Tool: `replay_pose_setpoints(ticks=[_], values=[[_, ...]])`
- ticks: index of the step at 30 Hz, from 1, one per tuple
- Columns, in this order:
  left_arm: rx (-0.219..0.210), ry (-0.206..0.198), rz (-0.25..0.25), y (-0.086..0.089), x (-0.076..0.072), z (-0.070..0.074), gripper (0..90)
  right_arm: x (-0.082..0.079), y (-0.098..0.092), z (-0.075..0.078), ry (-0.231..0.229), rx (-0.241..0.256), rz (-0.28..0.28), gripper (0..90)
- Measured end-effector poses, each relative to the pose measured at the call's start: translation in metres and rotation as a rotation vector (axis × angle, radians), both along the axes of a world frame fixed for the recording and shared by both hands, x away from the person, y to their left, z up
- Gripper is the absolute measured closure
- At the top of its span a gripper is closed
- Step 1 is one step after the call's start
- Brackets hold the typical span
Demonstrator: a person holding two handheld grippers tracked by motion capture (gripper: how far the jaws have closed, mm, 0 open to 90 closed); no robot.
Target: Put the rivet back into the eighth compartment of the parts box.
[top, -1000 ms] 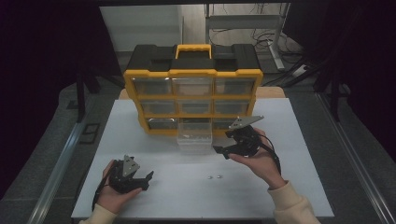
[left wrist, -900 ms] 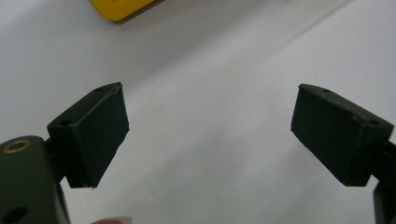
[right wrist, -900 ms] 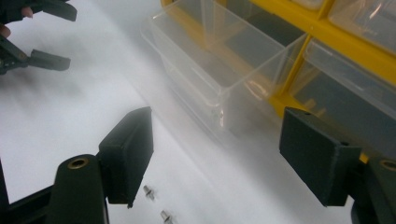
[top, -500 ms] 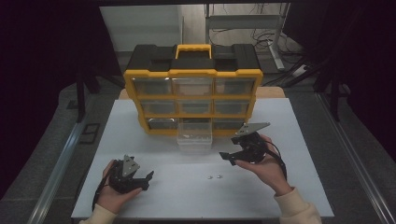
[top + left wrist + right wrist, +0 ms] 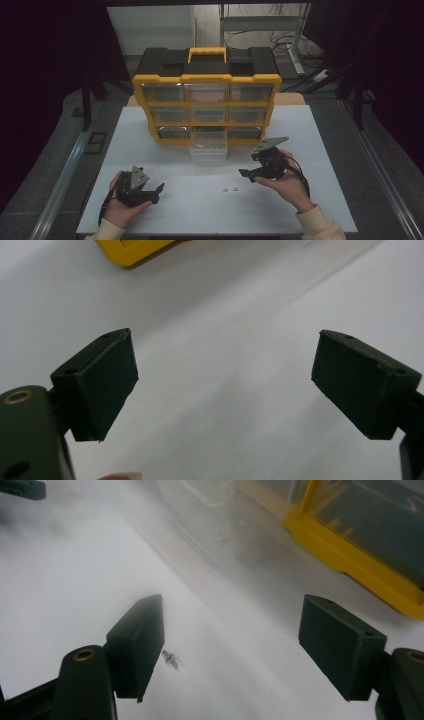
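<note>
A yellow and black drawer organizer (image 5: 207,100) stands at the back of the white table (image 5: 150,160). Its bottom middle clear drawer (image 5: 209,147) is pulled out. Two small metal screws (image 5: 228,190) lie on the table in front of it. My right gripper (image 5: 250,167) hovers open just right of them and points left. In the right gripper view one screw (image 5: 171,658) lies beside the left jaw, with nothing between the fingers (image 5: 142,640) of the right gripper (image 5: 230,630). My left gripper (image 5: 158,193) rests open and empty at the front left.
The right gripper view has the clear drawer (image 5: 215,510) and the organizer's yellow frame (image 5: 360,550) close ahead. A yellow corner of the organizer (image 5: 135,250) tops the left gripper view, above the open left gripper (image 5: 225,365). Metal rails (image 5: 65,175) run along both table sides.
My right gripper has moved back from the pulled-out drawer, toward the front of the table and lower, near the two screws. The left gripper has stayed put.
</note>
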State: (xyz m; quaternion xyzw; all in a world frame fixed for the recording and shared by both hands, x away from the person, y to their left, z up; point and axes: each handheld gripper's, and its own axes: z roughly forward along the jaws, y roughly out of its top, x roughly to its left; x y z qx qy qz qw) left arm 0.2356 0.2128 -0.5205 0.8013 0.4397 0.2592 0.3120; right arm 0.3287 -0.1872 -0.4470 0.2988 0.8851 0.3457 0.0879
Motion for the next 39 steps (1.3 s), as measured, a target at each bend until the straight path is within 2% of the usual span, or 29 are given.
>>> replay_pose_setpoints(ticks=[11, 22, 39], values=[[-0.006, 0.001, -0.002, 0.000, 0.001, 0.000, 11.8, -0.001, 0.005, -0.013, 0.025, -0.046, 0.019, 26.8], [-0.010, 0.002, -0.004, 0.000, 0.001, -0.001, 11.8, -0.003, 0.020, -0.031, 0.065, -0.106, 0.068, 26.4], [-0.013, 0.005, -0.004, 0.000, 0.001, -0.001, 11.8, -0.010, 0.040, -0.050, 0.099, -0.188, 0.145, 29.3]])
